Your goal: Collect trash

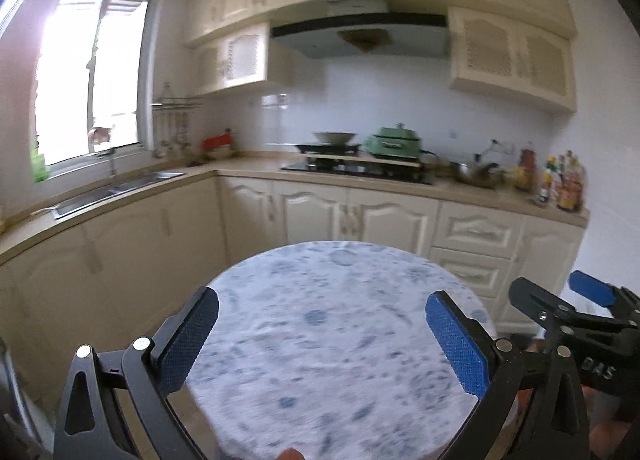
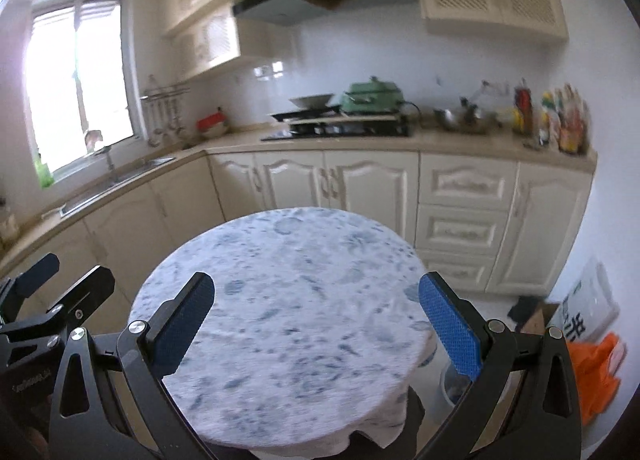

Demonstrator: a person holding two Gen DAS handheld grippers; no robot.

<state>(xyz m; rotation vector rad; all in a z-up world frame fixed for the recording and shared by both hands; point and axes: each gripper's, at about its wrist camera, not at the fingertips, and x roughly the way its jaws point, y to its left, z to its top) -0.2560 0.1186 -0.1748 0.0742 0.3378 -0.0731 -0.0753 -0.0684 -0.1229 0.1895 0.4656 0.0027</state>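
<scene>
A round table with a white and blue patterned cloth [image 1: 332, 320] [image 2: 288, 292] stands right in front of both grippers. I see nothing lying on the cloth. My left gripper [image 1: 324, 328] is open above the table's near half, with nothing between its blue pads. My right gripper [image 2: 316, 320] is open in the same way and also shows at the right of the left wrist view [image 1: 560, 296]. In the right wrist view the left gripper [image 2: 66, 274] sits at the left edge. A small pale bin [image 2: 450, 384] stands on the floor beside the table's right side.
An orange bag [image 2: 596, 368], a cardboard box [image 2: 536, 320] and a white printed sack [image 2: 588, 300] lie on the floor at the right. Cream cabinets and an L-shaped counter [image 2: 460, 143] run behind, with sink [image 1: 116, 189], hob [image 1: 356, 169], green pot [image 1: 394, 143] and bottles [image 2: 564, 123].
</scene>
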